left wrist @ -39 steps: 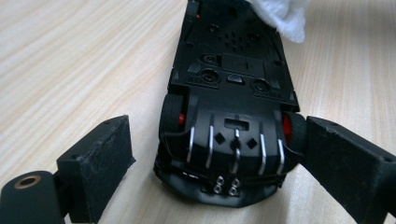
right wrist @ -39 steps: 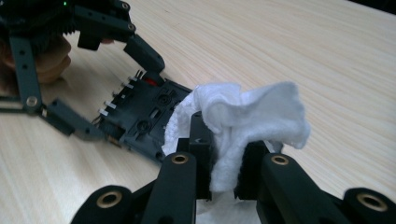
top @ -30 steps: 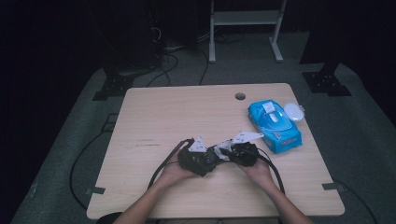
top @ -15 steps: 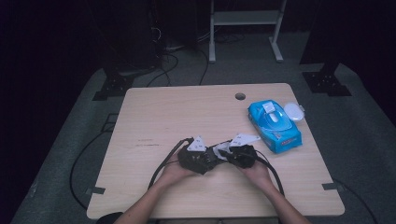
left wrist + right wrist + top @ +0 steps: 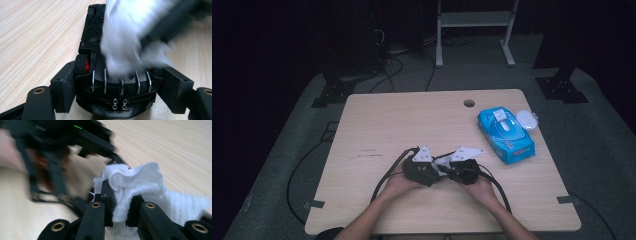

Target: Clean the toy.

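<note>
A black toy car (image 5: 92, 32) with red wheel hubs lies lengthwise between the jaws of my left gripper (image 5: 120, 92), which is shut on its sides near the finned rear end. My right gripper (image 5: 119, 205) is shut on a bunched white wipe (image 5: 140, 180). That wipe (image 5: 125, 42) is pressed on the car's body and is blurred by motion. In the high view, the left gripper (image 5: 432, 172) and the right gripper (image 5: 448, 170) meet nose to nose at the table's front middle, with the wipe (image 5: 441, 164) between them.
A blue pack of wipes (image 5: 505, 134) lies at the right of the wooden table (image 5: 402, 125), with a small white oval lid (image 5: 526, 119) beside it. A cable hole (image 5: 469, 103) sits near the far edge. Black cables (image 5: 387, 175) trail from both grippers.
The right gripper with the wipe has shifted left, closer against the car. The left gripper has barely moved.
</note>
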A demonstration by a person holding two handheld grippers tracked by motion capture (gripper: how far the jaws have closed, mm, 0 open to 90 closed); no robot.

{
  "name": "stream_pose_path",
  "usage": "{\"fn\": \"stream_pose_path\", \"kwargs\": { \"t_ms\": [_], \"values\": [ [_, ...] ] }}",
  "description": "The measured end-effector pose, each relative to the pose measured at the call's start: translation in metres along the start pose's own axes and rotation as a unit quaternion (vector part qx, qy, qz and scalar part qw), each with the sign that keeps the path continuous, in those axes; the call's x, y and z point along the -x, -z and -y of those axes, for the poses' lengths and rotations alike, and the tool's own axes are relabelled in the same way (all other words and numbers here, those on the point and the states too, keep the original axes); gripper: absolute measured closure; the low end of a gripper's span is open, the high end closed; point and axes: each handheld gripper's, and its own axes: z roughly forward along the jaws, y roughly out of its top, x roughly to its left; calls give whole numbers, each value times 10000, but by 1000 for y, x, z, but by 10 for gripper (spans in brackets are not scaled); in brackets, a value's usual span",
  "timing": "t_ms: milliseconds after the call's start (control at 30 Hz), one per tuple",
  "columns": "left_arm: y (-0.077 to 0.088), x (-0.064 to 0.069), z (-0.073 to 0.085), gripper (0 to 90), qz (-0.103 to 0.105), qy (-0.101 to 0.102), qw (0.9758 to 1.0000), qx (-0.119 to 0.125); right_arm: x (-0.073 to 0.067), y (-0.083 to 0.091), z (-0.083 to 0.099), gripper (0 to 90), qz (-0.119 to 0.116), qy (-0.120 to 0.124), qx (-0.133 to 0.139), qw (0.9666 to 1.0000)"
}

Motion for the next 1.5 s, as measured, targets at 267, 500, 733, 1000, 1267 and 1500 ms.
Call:
{"fn": "stream_pose_path", "kwargs": {
  "t_ms": [267,500,733,1000,1267,1500],
  "values": [
    [-1,1,-2,246,-25,-30,10000,-34,12,6,6,796,-30,-383,21,9993],
    [-1,2,-1,246,-25,-13,10000,4,-7,-4,-3,795,-281,-90,77,9995],
    [-1,1,-1,246,-23,-42,10000,-1,21,9,10,796,290,-428,-51,9987],
    [1,1,0,247,-39,-75,10000,-38,0,3,2,794,23,-98,-4,9999],
    [3,-3,1,246,-35,-45,10000,-11,56,23,26,791,861,-826,-265,9925],
    [2,-2,1,247,-62,-69,10000,-32,33,14,17,791,416,-533,-145,9976]
  ]
}}
